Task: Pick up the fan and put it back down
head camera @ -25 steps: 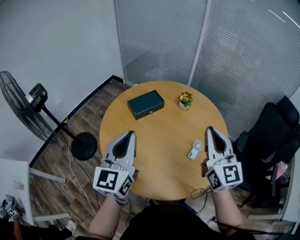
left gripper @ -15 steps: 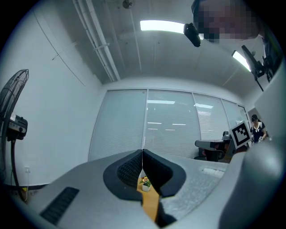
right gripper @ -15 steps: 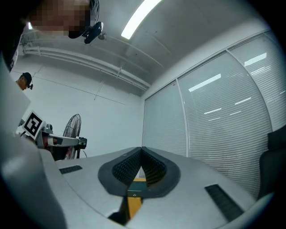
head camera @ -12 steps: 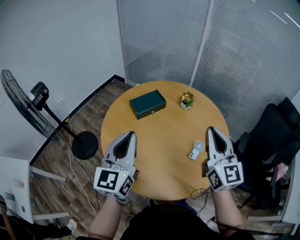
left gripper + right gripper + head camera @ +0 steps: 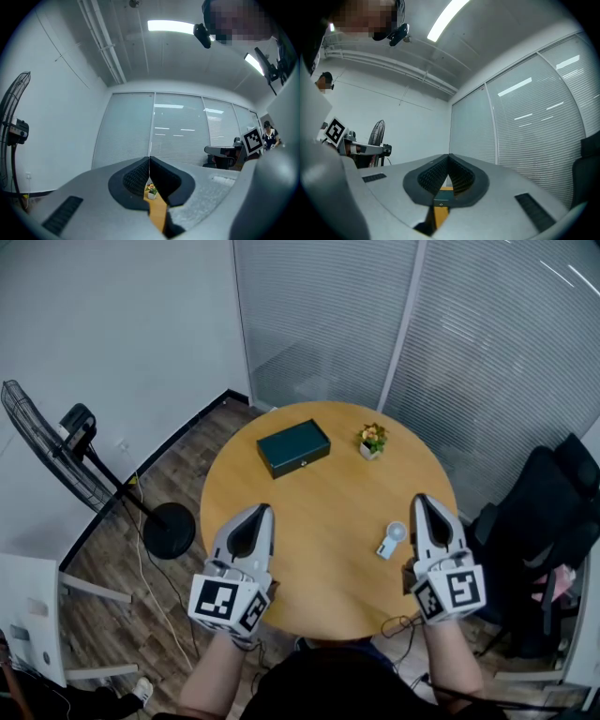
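Both pairs of jaws are pressed together and empty, my left gripper (image 5: 262, 510) and right gripper (image 5: 421, 499) over the desk (image 5: 319, 502), and the small white handheld fan (image 5: 391, 540) beside the right one looks light, rigid plastic, so I'd pinch its handle.

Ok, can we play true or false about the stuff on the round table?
The little white fan lies on the table. True.
The right gripper holds the fan. False: its fingers are shut on nothing; the fan lies beside it.
The flower pot stands on the green box. False: it stands on the table, beside the box.
The left gripper is shut. True.
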A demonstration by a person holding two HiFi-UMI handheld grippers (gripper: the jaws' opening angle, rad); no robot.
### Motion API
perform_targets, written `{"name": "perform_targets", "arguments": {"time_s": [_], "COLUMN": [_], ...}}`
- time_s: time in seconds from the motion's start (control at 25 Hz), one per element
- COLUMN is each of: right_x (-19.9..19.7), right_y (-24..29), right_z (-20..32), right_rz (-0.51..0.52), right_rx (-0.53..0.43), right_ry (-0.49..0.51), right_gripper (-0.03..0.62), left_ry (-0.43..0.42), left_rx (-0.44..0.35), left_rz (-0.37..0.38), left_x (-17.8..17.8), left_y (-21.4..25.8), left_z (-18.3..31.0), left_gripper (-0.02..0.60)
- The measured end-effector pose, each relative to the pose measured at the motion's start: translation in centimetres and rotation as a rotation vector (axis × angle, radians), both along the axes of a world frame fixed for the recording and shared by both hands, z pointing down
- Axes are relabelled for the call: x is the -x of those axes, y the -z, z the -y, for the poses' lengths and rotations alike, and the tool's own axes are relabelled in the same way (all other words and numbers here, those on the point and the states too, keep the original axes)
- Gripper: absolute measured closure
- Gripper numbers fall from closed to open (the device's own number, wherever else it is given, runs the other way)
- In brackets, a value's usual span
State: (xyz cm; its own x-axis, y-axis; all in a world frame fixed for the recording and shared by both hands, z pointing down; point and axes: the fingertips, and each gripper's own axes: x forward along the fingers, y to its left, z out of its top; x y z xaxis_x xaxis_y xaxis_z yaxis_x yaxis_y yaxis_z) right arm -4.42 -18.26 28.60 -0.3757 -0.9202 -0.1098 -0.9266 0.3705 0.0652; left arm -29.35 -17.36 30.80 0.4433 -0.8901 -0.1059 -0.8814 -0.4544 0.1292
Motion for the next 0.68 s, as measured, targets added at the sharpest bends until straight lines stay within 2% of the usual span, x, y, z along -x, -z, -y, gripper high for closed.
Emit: {"name": "perform_targets", "arguments": {"time_s": [0.68], "right_x": [-0.37], "right_y": [0.21], "right_z": [-0.47], "right_rz": [0.008], "right_rx": [-0.003], "right_ry": [0.010], "right_gripper": [0.591], "left_ry": [0.006], "left_rx": [0.002], "left_rz": [0.003], "left_x": [-0.76], "left_y": [0.01], "left_z": [-0.63], "left_gripper": [0.575]}}
